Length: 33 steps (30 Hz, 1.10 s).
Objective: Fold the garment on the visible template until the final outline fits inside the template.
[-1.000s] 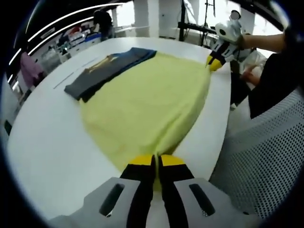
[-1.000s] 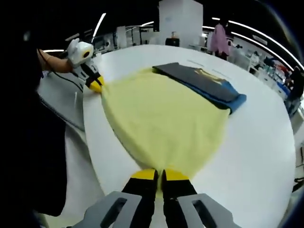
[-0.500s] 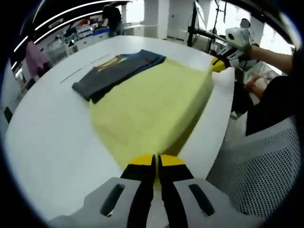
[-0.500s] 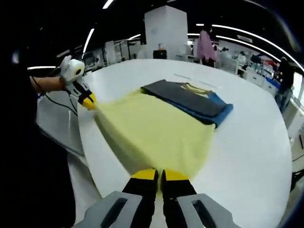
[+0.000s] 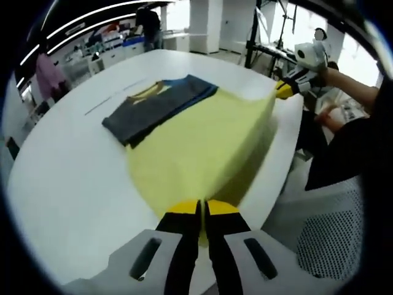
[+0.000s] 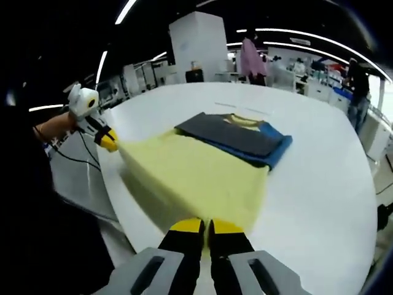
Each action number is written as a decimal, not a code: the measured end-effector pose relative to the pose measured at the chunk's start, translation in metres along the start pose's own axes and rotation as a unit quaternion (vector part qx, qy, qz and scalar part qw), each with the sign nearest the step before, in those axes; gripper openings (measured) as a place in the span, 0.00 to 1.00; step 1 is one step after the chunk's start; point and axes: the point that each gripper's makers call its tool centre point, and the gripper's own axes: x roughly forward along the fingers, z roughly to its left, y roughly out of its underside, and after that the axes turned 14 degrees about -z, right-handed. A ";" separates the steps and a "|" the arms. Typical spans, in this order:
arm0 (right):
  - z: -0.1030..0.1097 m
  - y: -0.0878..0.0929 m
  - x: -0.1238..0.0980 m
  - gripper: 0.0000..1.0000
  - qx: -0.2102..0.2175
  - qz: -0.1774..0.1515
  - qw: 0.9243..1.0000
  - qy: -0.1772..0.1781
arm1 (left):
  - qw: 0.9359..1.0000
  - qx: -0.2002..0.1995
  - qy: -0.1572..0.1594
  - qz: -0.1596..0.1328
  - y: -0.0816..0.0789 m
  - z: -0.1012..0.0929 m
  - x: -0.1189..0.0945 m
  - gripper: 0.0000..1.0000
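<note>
The yellow garment (image 5: 202, 144) I hold is soft, matt cloth. The folded grey-and-blue garment (image 6: 236, 136) looks like matt knit fabric too. The white table (image 5: 67, 178) is smooth with a faint sheen. My jaw tips look like yellow plastic.

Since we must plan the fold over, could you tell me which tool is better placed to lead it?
Neither clearly: the left tool and the right tool are each shut on a near corner of the yellow garment, lifted taut between them. Both should probably carry the edge together toward the folded dark garment.

Grey slotted left hand-held gripper (image 5: 201, 212), black jaws, yellow tips, dark sleeve (image 5: 350, 144)
</note>
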 end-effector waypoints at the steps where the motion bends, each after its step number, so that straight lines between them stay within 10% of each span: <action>1: 0.001 -0.001 -0.001 0.00 0.000 0.000 1.000 0.000 | 1.000 0.000 0.000 0.002 -0.001 0.000 -0.001 0.00; 33: 0.028 -0.022 -0.029 0.00 0.016 0.058 0.998 -0.019 | 0.998 -0.026 0.038 0.046 -0.020 -0.020 -0.039 0.00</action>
